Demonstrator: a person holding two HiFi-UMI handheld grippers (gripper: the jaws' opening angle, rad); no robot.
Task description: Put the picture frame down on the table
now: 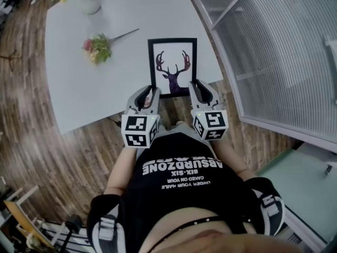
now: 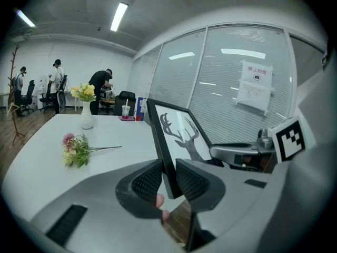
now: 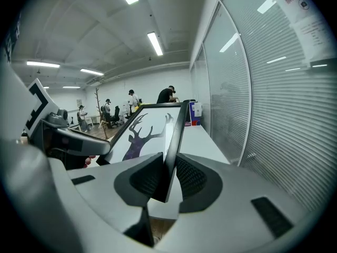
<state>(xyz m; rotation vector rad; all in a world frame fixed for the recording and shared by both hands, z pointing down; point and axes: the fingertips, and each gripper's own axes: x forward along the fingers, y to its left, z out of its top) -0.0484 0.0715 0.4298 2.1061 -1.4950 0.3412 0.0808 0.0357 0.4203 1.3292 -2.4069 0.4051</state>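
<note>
A black picture frame (image 1: 172, 66) with a purple deer-head print hangs over the near right corner of the white table (image 1: 73, 73). My left gripper (image 1: 151, 98) is shut on the frame's lower left edge (image 2: 167, 162). On the lower right edge (image 3: 174, 152), my right gripper (image 1: 194, 95) is shut as well. In both gripper views the ribbed pads clamp the thin black edge. The frame (image 2: 181, 136) tilts up away from me, its print (image 3: 145, 133) facing upward.
A small flower bunch (image 1: 97, 47) lies on the table left of the frame; a white vase (image 1: 87, 1) with yellow flowers stands at the far edge. A glass partition (image 1: 274, 51) runs along the right. Wooden floor (image 1: 47, 157) lies below. People stand in the far office (image 2: 100, 91).
</note>
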